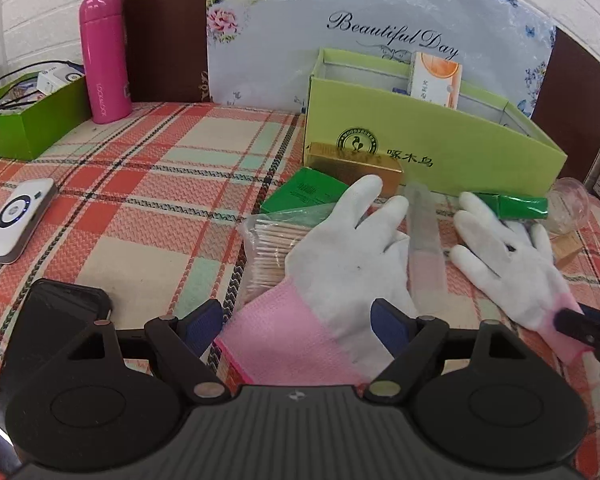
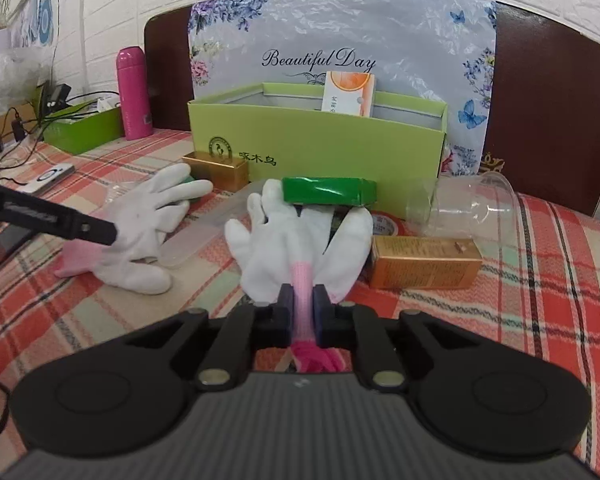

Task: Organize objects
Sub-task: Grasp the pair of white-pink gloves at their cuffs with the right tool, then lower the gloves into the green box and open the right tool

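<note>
The left tongs [image 1: 298, 330] sit low over the checked surface [image 1: 148, 184] with their blue pads spread wide, straddling the pink cuff of the left glove [image 1: 340, 256] without pinching it; that white glove lies flat, fingers pointing toward the lime-green box [image 1: 460, 152]. In the right wrist view the right tongs [image 2: 303, 312] are clamped tight on the pink cuff of the right glove [image 2: 296, 248], whose white fingers splay forward on the surface and reach the green packet [image 2: 328, 191] lying across their tips. The left tongs also show in that view as a dark bar [image 2: 60, 220] entering from the left edge, its tip over the left glove; whether it touches the fabric cannot be told. A translucent flat strip [image 1: 422, 232] lies between the two gloves, blurred, so what it is stays unclear. A bag of wooden sticks [image 1: 272, 248] is partly covered by the left glove, and a green box [image 1: 304, 192] behind it is partly hidden too. A gold box [image 1: 356, 160] stands against the lime-green box, in which an orange-and-white carton [image 2: 350, 94] stands upright. A clear plastic cup [image 2: 464, 204] lies on its side near an orange-gold box [image 2: 424, 262]; a red roll behind them is mostly hidden. A pink flask [image 1: 102, 56] stands upright at the back left.
</note>
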### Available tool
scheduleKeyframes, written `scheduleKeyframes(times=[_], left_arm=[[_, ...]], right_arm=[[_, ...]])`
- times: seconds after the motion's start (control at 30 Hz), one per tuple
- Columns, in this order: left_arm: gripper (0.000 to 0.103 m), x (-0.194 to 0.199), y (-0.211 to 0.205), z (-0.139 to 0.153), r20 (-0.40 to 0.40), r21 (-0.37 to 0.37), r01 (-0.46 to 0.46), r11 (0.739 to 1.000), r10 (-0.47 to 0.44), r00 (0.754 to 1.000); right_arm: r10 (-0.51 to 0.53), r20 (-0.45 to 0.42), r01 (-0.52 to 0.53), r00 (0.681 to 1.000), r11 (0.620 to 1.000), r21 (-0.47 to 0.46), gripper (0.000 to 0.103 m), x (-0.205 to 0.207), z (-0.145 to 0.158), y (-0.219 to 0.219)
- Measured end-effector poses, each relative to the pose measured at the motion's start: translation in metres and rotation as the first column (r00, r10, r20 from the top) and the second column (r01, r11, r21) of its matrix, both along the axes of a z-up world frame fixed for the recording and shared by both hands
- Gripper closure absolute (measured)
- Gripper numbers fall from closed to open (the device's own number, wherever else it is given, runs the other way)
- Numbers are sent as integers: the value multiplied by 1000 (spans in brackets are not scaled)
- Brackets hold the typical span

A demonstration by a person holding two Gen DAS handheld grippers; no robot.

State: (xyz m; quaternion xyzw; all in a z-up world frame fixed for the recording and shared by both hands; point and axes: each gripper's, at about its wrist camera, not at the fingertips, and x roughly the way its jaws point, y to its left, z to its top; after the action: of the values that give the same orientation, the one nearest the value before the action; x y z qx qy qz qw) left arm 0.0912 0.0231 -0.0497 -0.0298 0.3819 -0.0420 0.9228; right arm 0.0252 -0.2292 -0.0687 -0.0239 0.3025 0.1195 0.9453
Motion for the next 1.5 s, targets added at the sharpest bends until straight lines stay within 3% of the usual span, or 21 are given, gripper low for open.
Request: scheduleKeyframes(times=[0.07,0.13,0.2,0.27,0.3,0.37,0.4,0.43,0.47,0.5,0.53,0.6,0.67,0.83,0.9,1.03,1.13,1.17,1.2,1.27,1.5], left_arm=[[19,7,0,-6,-3,17,6,1000,-6,1000],[29,5,-2,-5,14,13,39,999,-39,999],[68,-3,-6,-2,15,15,94,995,-95,995],[85,-16,-11,1,-9,12,161,987,-160,987],[88,-25,-14,2,-23,4,193,981,-193,981],[88,-47,-21,4,-42,-11,258,966,-258,965],[87,-59,-24,5,-42,-5,279,960,-279,960],[87,-69,-28,5,-41,-1,294,956,-294,955],[87,-77,-30,6,-36,-3,299,954,-299,954],[82,-83,-31,6,-31,-6,300,954,-300,953],[78,-86,-32,6,-24,-11,303,953,-304,952],[52,-83,-32,9,1,-9,297,955,-297,955],[41,-76,-34,13,32,20,258,966,-259,965],[41,-54,-31,18,58,-26,225,974,-223,973],[50,-50,-32,14,31,-25,224,974,-223,974],[48,-54,-32,6,11,-14,224,974,-224,974],[52,-53,-34,0,-8,-42,230,972,-231,973],[74,-54,-36,2,-2,-39,251,967,-251,968],[87,-55,-40,4,-6,-35,276,961,-276,961],[91,-56,-39,11,-6,-73,307,949,-309,951],[91,-45,-38,58,123,-199,356,913,-337,933]], right_arm=[[21,-28,-20,999,998,53,94,-13,4,-4],[53,-55,-48,997,995,90,94,-29,6,-6],[100,-92,-87,991,987,136,94,-43,6,-7],[152,-127,-128,980,975,183,94,-54,5,-7],[174,-134,-147,976,971,188,94,-58,5,-6],[198,-127,-176,972,971,164,91,-67,7,-2],[194,-122,-176,973,973,147,84,-69,8,-1],[189,-117,-173,975,976,132,76,-71,9,0],[175,-110,-161,978,979,121,56,-71,10,0],[156,-98,-146,983,983,110,47,-71,11,0],[143,-85,-135,986,986,99,47,-70,13,0],[133,-70,-127,989,988,82,47,-65,13,1],[124,-69,-118,990,990,82,47,-61,12,3],[103,-49,-100,993,993,69,47,-57,11,9],[96,-55,-92,994,993,76,47,-54,9,12],[123,-64,-121,990,992,41,49,-51,3,20],[137,-87,-135,987,990,29,66,-46,-6,25],[139,-92,-137,986,990,23,73,-44,-8,26],[145,-88,-144,986,989,21,86,-44,-8,27],[161,-91,-157,983,986,50,93,-43,-3,24],[108,23,-110,994,985,132,93,-38,32,4]])
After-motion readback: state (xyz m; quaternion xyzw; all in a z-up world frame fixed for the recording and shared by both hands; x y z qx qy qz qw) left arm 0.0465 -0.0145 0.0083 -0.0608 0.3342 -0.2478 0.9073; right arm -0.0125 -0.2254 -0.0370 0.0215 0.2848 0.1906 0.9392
